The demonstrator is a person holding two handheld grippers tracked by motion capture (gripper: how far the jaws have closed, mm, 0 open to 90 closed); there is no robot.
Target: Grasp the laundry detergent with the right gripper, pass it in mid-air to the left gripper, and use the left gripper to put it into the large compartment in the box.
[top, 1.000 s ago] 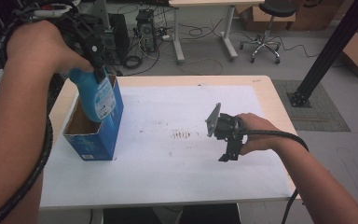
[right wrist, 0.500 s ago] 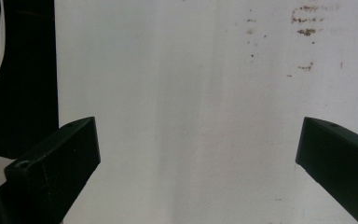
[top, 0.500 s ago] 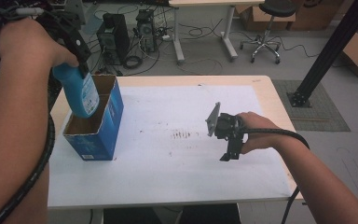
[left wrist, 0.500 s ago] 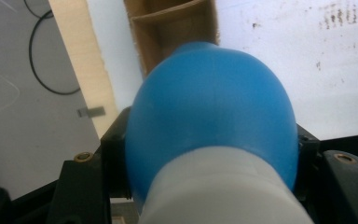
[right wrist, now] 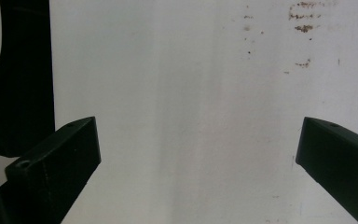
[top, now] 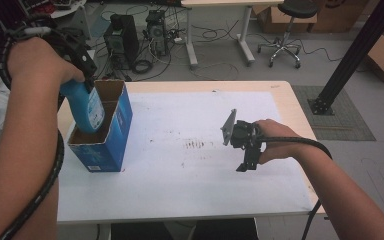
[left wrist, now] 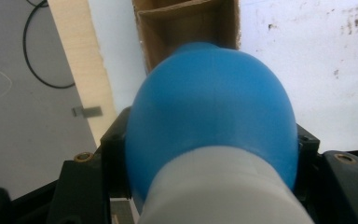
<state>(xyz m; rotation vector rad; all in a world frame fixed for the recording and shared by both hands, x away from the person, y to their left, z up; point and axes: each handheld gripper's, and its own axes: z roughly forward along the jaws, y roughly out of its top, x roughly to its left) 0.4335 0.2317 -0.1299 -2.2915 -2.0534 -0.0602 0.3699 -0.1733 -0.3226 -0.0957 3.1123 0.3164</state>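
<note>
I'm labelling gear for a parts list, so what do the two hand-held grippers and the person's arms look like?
Both are black. The right hand-held gripper carries a grey three-cornered plate on top and trails a thick black cable along the forearm; its jaws are flat-sided black blocks. The left hand-held gripper has a black cable too. Forearms are bare, with no sleeves visible.

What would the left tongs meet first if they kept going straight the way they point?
Probably the box: its open compartment lies right beyond the bottle that the left tongs hold. Depth inside is unclear.
</note>
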